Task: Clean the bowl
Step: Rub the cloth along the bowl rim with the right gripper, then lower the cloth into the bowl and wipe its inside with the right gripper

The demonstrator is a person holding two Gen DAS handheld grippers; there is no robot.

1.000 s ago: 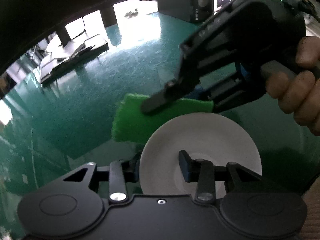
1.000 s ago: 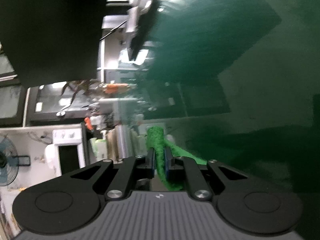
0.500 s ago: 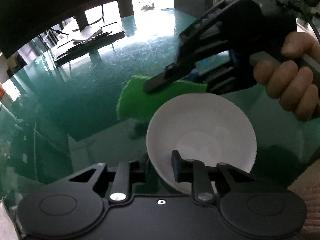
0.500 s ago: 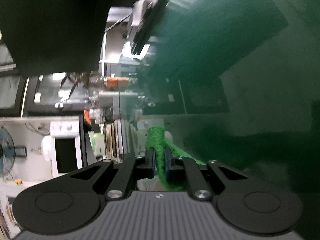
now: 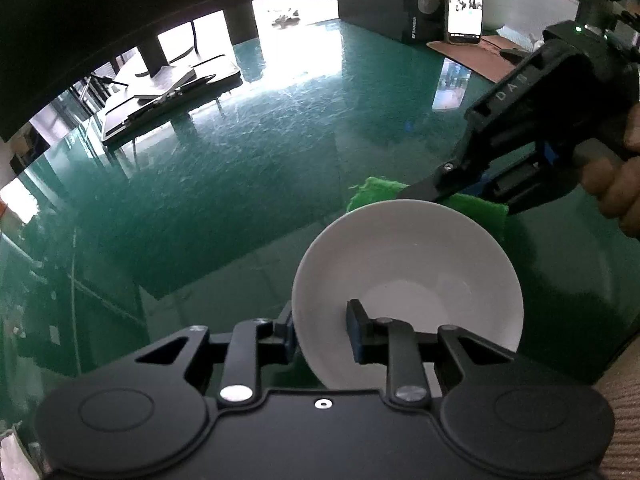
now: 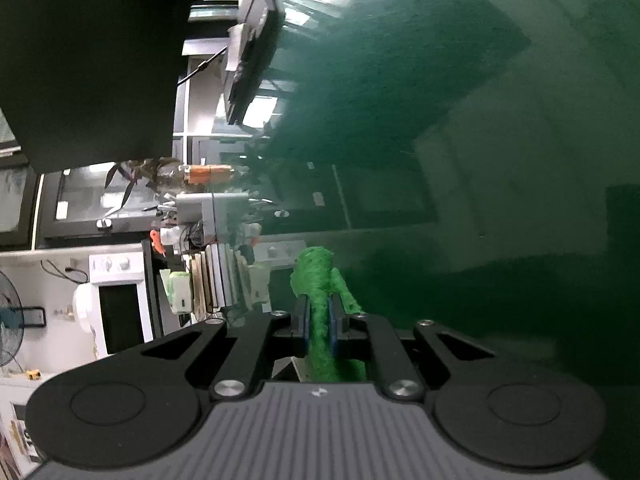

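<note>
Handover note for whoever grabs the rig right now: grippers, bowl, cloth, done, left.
Left gripper: straddles the white bowl's near rim, one finger inside, one outside; jaws opening slightly, pads at the wall.
Right gripper: shut on the green cloth, which sits behind the bowl's far rim in the left wrist view.
Bowl: tilted, over the green table; whether it rests on it is unclear.
Done: both things picked up.
Left: cloth is not inside the bowl; wiping looks yet to come.

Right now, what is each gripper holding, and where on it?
Left gripper straddles the white bowl's near rim, jaws opening. Right gripper pinches the green cloth.
</note>
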